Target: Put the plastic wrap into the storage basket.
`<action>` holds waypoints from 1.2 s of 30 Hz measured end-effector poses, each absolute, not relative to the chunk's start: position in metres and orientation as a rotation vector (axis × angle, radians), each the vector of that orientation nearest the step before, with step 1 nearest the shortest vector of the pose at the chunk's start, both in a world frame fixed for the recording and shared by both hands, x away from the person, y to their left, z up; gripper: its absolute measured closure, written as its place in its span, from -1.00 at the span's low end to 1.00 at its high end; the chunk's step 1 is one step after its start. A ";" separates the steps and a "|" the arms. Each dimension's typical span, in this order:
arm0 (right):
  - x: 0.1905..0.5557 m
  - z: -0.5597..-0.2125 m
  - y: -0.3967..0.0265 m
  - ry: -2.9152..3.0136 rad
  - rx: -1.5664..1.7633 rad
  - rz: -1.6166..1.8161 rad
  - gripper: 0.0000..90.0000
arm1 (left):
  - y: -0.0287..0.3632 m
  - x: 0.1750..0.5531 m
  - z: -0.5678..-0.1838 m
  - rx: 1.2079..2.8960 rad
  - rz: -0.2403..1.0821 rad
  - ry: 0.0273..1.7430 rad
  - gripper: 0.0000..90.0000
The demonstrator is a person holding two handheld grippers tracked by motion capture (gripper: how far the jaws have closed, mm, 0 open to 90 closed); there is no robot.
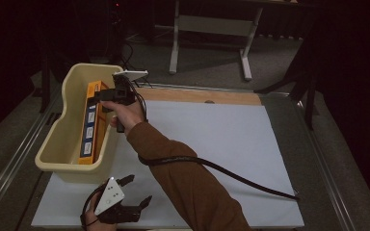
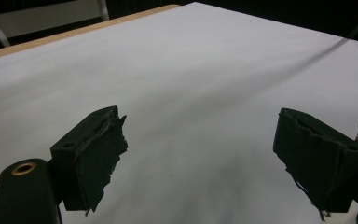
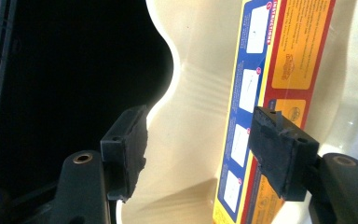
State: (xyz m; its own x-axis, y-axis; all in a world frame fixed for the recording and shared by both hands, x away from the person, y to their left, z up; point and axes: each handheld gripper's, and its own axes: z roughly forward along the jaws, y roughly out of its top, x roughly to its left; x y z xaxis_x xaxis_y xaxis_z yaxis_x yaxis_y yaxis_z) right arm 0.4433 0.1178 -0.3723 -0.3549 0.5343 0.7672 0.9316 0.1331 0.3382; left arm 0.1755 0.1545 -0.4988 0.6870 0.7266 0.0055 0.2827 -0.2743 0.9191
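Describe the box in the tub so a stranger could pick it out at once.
Find the cream plastic tub at the white table's left edge. Inside, along its right wall, a long flat box stands on edge. It is orange and yellow with a blue panel of small white pictures, the tub's one colourful thing.

The white sheet-covered counter (image 1: 231, 139) lies open across its middle and right. At far left, the cream plastic bin (image 1: 60, 139) blocks passage; the orange-and-blue cardboard box (image 1: 90, 120) inside leaves room along its left wall.
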 end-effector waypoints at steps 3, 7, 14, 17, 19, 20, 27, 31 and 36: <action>0.442 -0.371 0.114 -2.002 -1.393 -1.117 -0.17 | 0.155 0.176 -0.499 1.849 0.532 0.797 -0.66; 0.440 -0.369 0.108 -2.067 -1.356 -1.111 -0.17 | 0.155 0.176 -0.499 1.851 0.534 0.798 -0.66; 0.433 -0.369 0.096 -2.233 -1.234 -1.076 -0.16 | 0.154 0.177 -0.499 1.853 0.535 0.799 -0.66; 0.430 -0.368 0.088 -2.289 -1.214 -1.083 -0.16 | 0.154 0.177 -0.499 1.852 0.535 0.800 -0.66; 0.429 -0.369 0.082 -2.308 -1.203 -1.076 -0.15 | 0.154 0.177 -0.499 1.853 0.536 0.799 -0.66; 0.428 -0.370 0.078 -2.316 -1.197 -1.071 -0.15 | 0.153 0.178 -0.499 1.855 0.535 0.799 -0.66; 0.420 -0.381 0.051 -2.454 -1.146 -1.041 -0.16 | 0.153 0.178 -0.499 1.859 0.540 0.801 -0.66; 0.415 -0.384 0.036 -2.501 -1.159 -1.074 -0.15 | 0.153 0.178 -0.499 1.858 0.546 0.804 -0.66; 0.400 -0.393 0.007 -2.653 -1.066 -1.065 -0.16 | 0.155 0.179 -0.499 1.853 0.555 0.829 -0.66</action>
